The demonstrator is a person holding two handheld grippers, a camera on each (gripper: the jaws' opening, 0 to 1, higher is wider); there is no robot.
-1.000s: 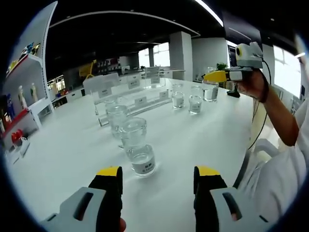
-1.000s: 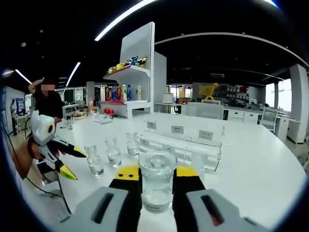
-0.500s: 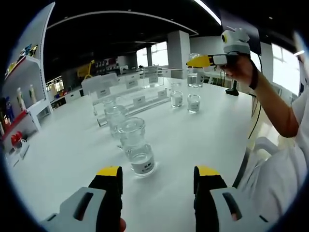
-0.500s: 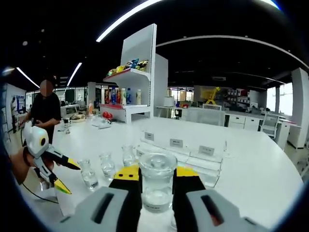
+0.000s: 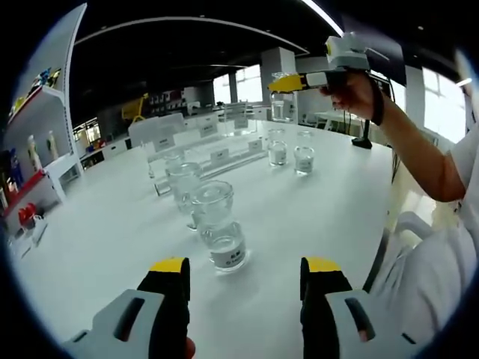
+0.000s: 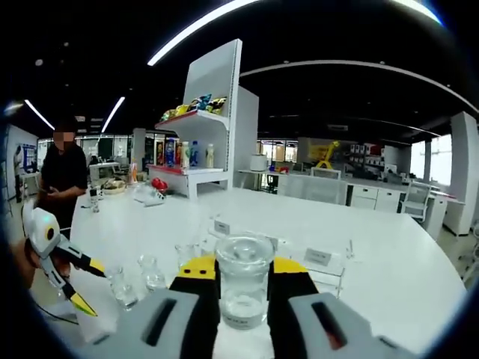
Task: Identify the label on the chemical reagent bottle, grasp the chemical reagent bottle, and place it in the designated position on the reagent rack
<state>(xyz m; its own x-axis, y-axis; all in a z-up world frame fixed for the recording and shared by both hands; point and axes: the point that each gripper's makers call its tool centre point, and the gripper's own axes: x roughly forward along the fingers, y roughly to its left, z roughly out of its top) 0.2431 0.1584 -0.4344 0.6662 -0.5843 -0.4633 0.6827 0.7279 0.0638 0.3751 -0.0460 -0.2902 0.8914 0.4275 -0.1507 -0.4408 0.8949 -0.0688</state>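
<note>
The left gripper (image 5: pixel 244 278) is held low, its yellow-tipped jaws spread wide with nothing between them; in the right gripper view it shows at the left edge, jaws parted. The right gripper (image 6: pixel 242 271) is raised high in the person's right hand (image 5: pixel 352 90), the arm stretched forward, and its jaws are clamped on a clear glass reagent bottle (image 6: pixel 243 288) that stands upright between them. A white sleeve (image 5: pixel 438 258) hangs at the right of the left gripper view.

White shelf unit (image 6: pixel 213 112), perhaps stocked bottles; bystander (image 6: pixel 62 176).
</note>
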